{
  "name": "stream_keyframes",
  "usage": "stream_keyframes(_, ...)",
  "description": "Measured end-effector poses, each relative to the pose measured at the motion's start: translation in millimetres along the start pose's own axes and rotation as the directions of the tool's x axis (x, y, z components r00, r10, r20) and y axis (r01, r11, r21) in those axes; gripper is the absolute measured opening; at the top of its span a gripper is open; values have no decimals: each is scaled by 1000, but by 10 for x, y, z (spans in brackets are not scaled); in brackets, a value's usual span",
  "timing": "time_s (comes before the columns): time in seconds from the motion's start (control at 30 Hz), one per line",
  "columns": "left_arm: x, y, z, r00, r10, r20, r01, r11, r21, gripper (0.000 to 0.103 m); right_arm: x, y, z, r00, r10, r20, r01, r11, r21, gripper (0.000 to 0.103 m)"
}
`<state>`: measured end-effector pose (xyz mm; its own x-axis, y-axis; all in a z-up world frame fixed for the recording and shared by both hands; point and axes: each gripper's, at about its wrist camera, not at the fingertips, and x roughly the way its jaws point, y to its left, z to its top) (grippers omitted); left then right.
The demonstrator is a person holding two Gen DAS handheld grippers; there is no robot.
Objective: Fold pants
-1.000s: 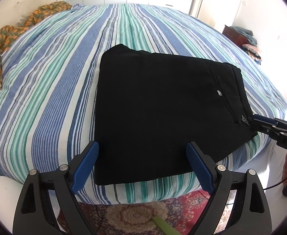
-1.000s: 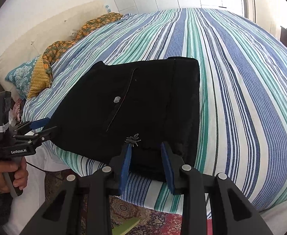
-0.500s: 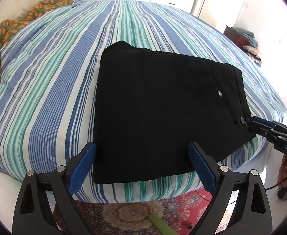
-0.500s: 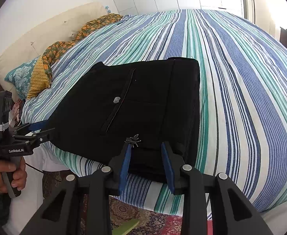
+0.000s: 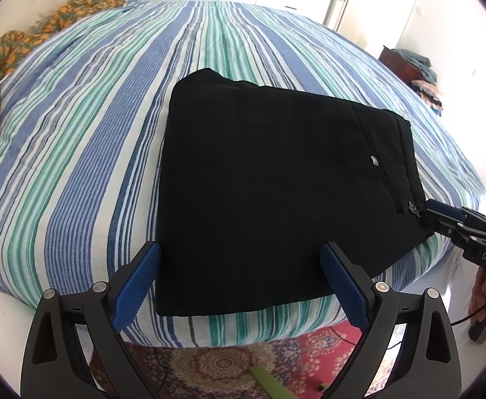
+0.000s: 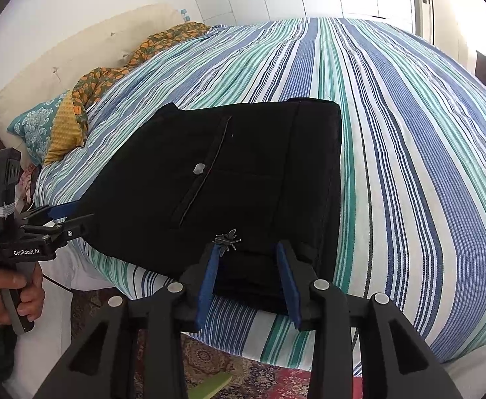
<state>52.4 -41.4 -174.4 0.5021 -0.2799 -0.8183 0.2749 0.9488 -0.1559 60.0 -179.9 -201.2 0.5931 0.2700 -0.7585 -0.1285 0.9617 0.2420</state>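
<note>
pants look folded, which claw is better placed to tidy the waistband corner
Right. The right claw already straddles the thick waistband corner of the pants, part open. The left claw sits wide open at the opposite near edge.

We see a bed with a blue, green and white striped cover (image 5: 110,153), orange floral and teal patterned pillows (image 6: 35,129) by its headboard, and a red patterned rug (image 5: 223,362) below.
</note>
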Motion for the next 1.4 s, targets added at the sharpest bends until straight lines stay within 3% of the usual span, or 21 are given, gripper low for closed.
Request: stream_keyframes(1.4,30,-8,12,1000,0,-4,0,1000,-14,99,-12,13,3,1000,0,1,0,1000,1,41)
